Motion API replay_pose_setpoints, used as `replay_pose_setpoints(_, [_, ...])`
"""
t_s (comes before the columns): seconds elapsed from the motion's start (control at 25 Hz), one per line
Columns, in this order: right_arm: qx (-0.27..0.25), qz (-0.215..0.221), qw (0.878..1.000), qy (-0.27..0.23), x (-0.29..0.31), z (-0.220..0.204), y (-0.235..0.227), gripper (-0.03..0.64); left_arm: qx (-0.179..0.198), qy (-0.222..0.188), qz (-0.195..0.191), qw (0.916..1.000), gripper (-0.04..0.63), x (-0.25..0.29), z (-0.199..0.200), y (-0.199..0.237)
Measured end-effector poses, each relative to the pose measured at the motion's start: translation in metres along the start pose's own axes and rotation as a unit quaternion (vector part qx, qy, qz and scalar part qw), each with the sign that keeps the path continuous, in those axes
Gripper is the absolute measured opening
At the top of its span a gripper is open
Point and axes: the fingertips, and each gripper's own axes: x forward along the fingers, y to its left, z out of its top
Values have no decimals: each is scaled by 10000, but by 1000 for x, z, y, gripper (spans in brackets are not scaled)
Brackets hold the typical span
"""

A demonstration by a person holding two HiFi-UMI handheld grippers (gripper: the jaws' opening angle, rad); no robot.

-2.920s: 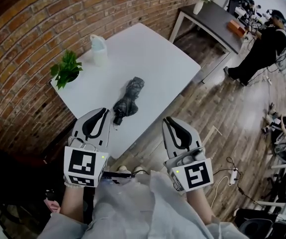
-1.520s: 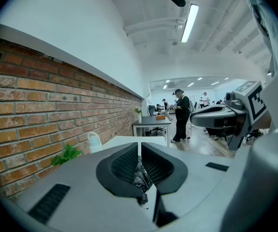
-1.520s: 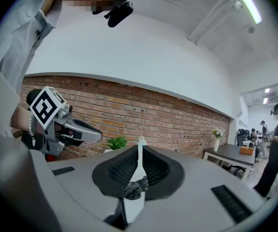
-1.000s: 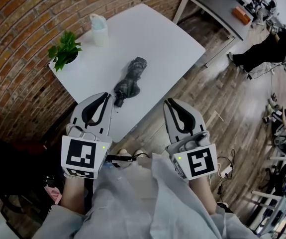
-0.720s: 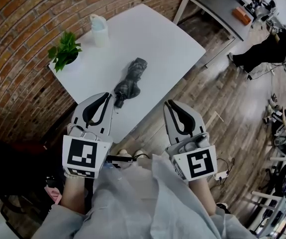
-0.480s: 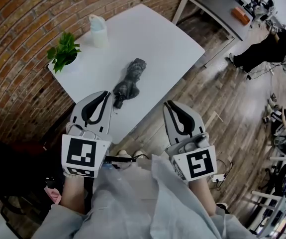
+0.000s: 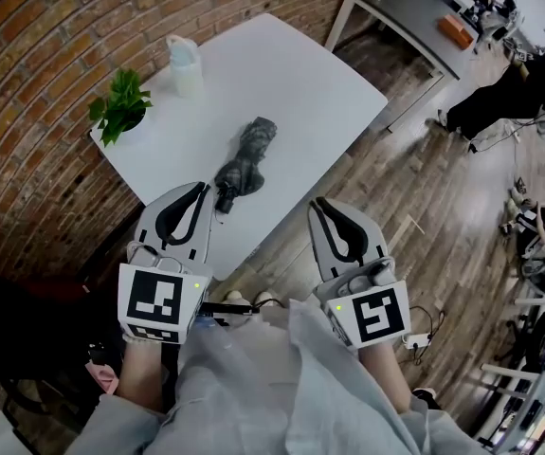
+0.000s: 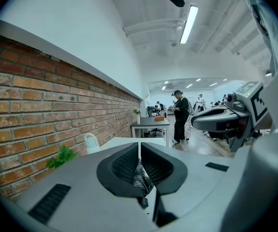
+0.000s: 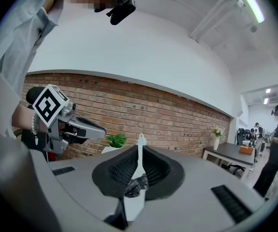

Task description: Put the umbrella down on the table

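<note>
A folded dark grey umbrella [image 7: 244, 164] lies on the white table [image 7: 291, 83], near its front edge, handle end toward me. My left gripper [image 7: 203, 188] hovers just short of the handle, shut and empty. My right gripper [image 7: 319, 202] is also shut and empty. It hangs off the table's front edge over the wooden floor, right of the umbrella. In the left gripper view the umbrella [image 8: 139, 175] shows low behind the shut left gripper [image 8: 139, 145]. In the right gripper view the umbrella [image 9: 136, 185] lies beyond the closed right gripper [image 9: 139, 150].
A potted green plant [image 7: 118, 112] and a white jug [image 7: 185, 64] stand at the table's far left by the brick wall. A dark table [image 7: 414, 17] and a standing person [image 7: 504, 93] are farther off on the right. Wooden floor lies right of the white table.
Both grippers stay shut and in place, and the umbrella lies where it was. Only the head view has drifted slightly.
</note>
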Motion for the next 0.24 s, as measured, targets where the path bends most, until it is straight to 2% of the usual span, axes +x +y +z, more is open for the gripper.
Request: replay_pose_setpoints(0.24, [95,-35,9997,-218,5,7,2,57,40,88,-17,10000,32,0,-6,1])
